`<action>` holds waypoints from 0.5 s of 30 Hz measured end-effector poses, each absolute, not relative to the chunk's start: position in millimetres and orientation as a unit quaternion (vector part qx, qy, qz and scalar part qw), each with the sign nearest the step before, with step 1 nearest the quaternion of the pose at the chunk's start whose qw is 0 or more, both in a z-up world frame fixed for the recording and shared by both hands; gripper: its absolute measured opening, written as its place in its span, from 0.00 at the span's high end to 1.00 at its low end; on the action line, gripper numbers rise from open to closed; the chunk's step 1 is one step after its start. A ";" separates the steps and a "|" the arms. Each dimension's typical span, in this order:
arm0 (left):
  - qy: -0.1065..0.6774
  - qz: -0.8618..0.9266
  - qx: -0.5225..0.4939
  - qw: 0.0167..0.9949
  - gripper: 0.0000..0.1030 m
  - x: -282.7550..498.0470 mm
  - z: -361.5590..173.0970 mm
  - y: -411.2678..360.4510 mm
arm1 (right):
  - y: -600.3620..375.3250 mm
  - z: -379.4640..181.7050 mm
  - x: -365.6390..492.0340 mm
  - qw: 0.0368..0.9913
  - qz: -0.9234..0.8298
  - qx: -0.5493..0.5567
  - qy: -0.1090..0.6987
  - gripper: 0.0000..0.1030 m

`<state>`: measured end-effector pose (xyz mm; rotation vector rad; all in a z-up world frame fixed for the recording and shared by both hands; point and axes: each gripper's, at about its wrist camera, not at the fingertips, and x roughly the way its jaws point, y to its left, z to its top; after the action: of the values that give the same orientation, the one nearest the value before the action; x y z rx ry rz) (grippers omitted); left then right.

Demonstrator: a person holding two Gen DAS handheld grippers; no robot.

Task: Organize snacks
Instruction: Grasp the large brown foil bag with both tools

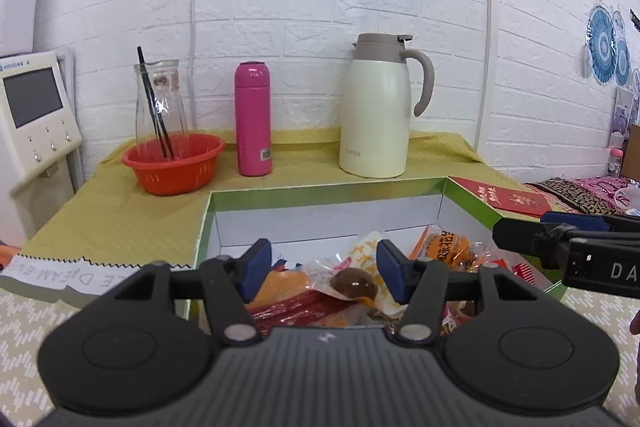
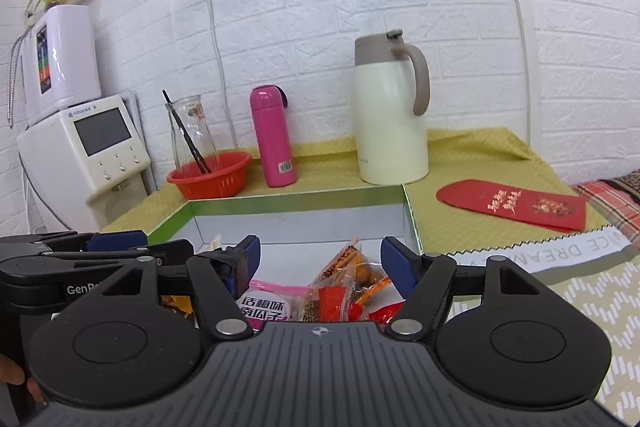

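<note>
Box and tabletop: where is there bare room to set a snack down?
Free: the far half of the box floor, and the yellow cloth between jug and red envelope. Crowded: the near box end, piled with snack packets.

A tall cream vacuum jug with a taupe lid and handle (image 1: 376, 107) stands by a hot-pink cylindrical flask (image 1: 253, 119) and a round orange-red plastic basket (image 1: 174, 163), all on a mustard-yellow cloth with a fine diamond weave (image 1: 100, 203). The open cardboard box (image 2: 296, 205) has a bright green rim and plain white inside walls, and holds snack packets in orange, red, pink and glossy brown (image 1: 352, 275). A flat red envelope with gold lettering (image 2: 512, 205) lies on the yellow cloth, and both grippers are black with dark blue finger pads (image 1: 388, 267).
</note>
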<state>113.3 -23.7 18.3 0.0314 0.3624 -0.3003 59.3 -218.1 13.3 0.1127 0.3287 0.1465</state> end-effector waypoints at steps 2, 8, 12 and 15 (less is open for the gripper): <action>0.174 -0.147 0.018 0.974 0.39 110.1 21.3 -23.1 | -217.9 16.9 51.7 0.983 0.076 0.055 0.157 0.00; 0.170 -0.148 0.026 0.974 0.38 90.6 20.0 -14.7 | -219.1 24.6 20.1 0.983 0.085 0.044 0.155 0.02; 0.179 -0.164 0.015 0.970 0.38 63.3 17.5 2.2 | -231.3 21.1 -5.9 0.973 0.119 0.087 0.180 0.17; 0.186 -0.189 0.004 0.964 0.36 36.1 13.7 14.5 | -239.4 13.4 -30.0 0.962 0.135 0.133 0.195 0.20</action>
<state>36.1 14.5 13.7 0.0077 0.3765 -0.3835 -30.0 -239.4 13.4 0.2691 0.3951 0.2740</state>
